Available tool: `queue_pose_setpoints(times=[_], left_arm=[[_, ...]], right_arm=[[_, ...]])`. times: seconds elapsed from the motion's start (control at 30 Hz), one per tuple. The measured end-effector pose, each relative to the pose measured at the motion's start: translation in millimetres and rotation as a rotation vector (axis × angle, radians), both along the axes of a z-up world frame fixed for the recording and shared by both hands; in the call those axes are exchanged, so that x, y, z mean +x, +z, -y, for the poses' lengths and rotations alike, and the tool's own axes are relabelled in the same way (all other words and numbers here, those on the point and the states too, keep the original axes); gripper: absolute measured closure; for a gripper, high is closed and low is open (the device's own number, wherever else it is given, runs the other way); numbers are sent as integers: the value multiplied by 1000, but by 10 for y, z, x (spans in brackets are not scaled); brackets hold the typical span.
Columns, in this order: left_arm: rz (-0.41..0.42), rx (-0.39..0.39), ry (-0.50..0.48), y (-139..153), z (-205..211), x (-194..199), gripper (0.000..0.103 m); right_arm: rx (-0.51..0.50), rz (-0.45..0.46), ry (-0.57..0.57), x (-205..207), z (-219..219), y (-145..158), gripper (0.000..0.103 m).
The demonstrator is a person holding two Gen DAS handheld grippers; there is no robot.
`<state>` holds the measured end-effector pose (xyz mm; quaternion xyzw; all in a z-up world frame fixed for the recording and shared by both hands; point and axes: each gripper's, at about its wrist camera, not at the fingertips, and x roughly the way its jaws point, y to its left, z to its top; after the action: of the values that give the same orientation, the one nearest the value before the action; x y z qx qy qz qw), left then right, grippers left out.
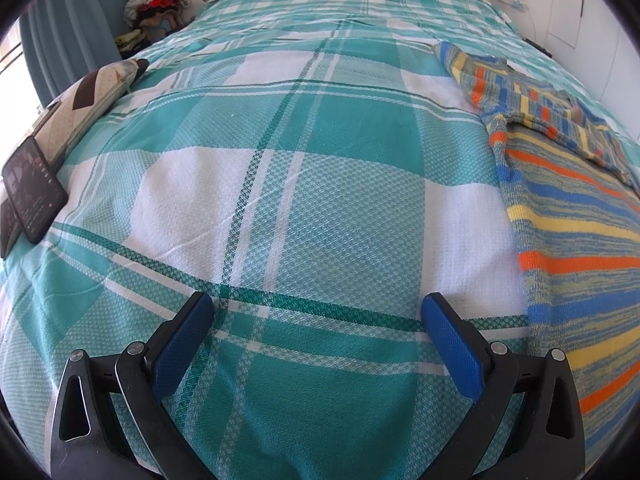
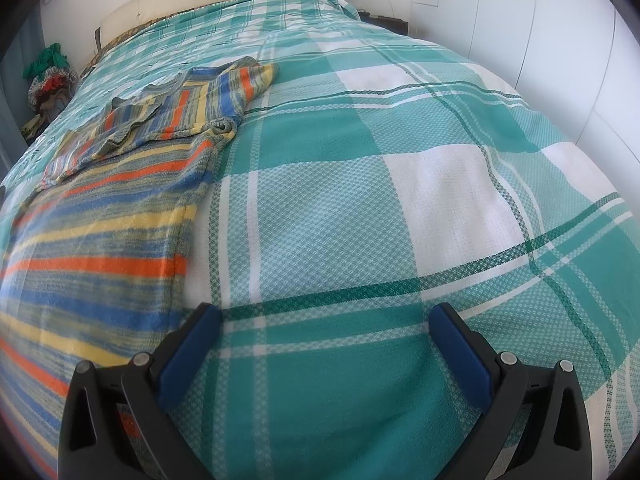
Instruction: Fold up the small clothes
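Note:
A striped knit sweater point(image 1: 576, 216) in orange, blue, yellow and grey lies flat on the bed, at the right of the left wrist view and at the left of the right wrist view point(image 2: 104, 216). Its sleeves are folded over the upper part. My left gripper point(image 1: 318, 306) is open and empty above the bedspread, just left of the sweater's edge. My right gripper point(image 2: 326, 316) is open and empty above the bedspread, just right of the sweater's edge.
The bed is covered by a teal and white checked bedspread point(image 1: 280, 184). A dark phone point(image 1: 34, 192) and a patterned pouch point(image 1: 92, 96) lie at the bed's left edge. A heap of clothes point(image 1: 156, 4) stands beyond the far left corner. White wall and wardrobe point(image 2: 560, 48) on the right.

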<state>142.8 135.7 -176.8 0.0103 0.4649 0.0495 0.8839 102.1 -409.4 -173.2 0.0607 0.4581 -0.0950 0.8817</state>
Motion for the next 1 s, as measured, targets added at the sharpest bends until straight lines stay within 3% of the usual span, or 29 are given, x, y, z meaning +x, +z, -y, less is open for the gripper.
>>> queue_pose_setpoints(times=[1.0], left_arm=[[-1,11,4,7,10,5,0]], right_arm=[[-4,1,1,-1,-5,-2,0]])
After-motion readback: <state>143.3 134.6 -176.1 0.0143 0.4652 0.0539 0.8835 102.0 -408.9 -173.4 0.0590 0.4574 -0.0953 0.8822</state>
